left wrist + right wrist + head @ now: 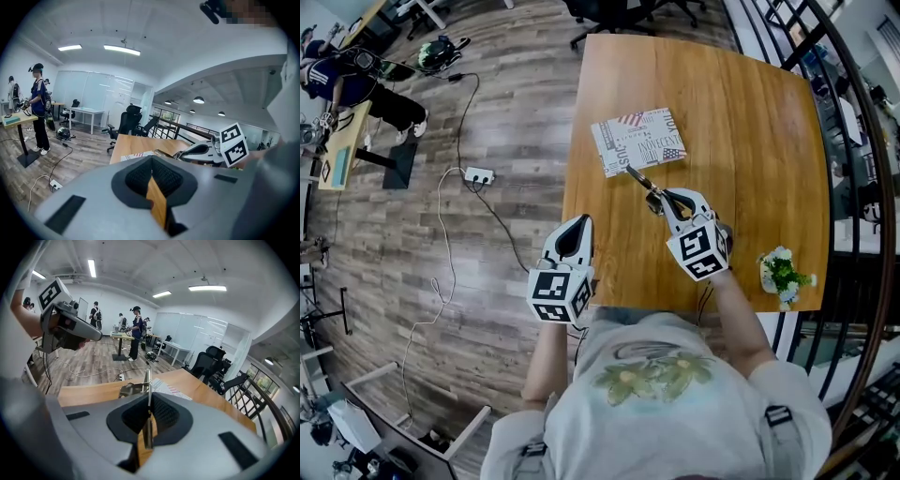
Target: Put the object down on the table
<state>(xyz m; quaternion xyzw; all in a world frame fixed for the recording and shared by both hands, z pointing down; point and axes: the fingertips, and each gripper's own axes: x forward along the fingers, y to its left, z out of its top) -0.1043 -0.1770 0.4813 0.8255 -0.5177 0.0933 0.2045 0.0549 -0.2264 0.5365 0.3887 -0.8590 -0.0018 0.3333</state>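
Being pinched between the jaws of the right gripper, a metal tool is held over the table; the left gripper is seen with jaws pressed together, empty

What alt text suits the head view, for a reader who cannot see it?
Seen from above, a person's right gripper is shut on a thin metal tool over a wooden table, its tip by a printed booklet. The left gripper is shut and empty at the table's left edge.
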